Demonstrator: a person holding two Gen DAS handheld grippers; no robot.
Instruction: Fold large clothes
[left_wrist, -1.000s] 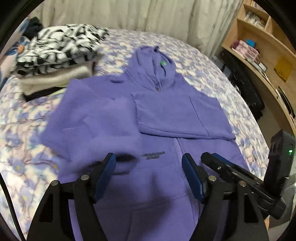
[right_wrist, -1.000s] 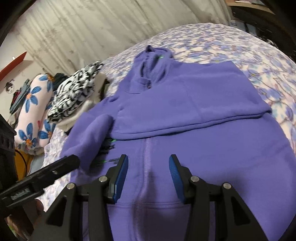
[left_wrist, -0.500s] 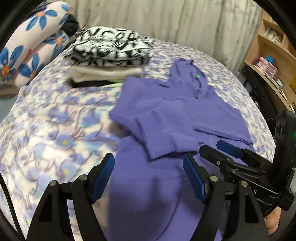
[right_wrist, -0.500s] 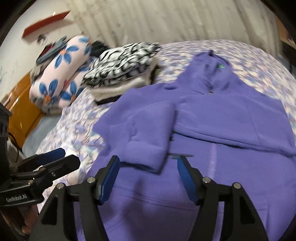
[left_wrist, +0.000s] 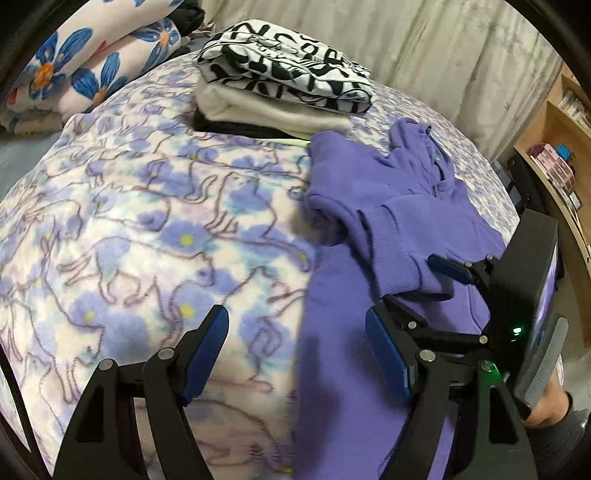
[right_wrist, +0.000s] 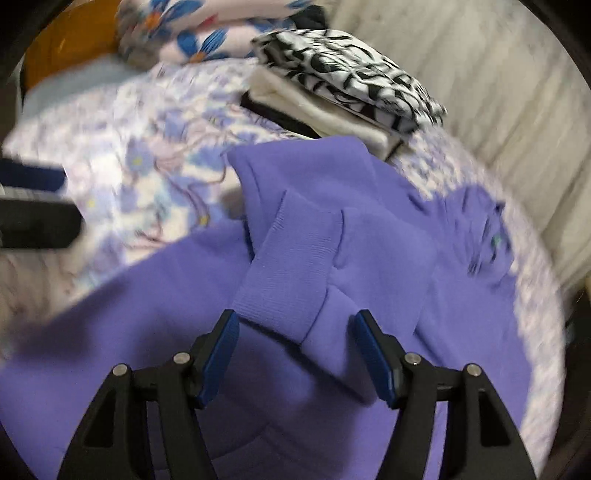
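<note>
A purple zip hoodie lies flat on the floral bedspread, both sleeves folded in across its chest. Its ribbed sleeve cuff lies just ahead of my right gripper, which is open and empty over the hoodie's body. My left gripper is open and empty, straddling the hoodie's left edge near the hem. The right gripper also shows in the left wrist view, beside the cuff.
A stack of folded clothes, black-and-white on top, sits at the far side of the bed, close to the hoodie's shoulder. A flowered pillow lies at the far left. Curtains hang behind, and wooden shelves stand at right.
Both grippers have swung left, from over the hoodie's middle to its left side and folded sleeve. Both have stayed open and empty. The hoodie has not moved.
</note>
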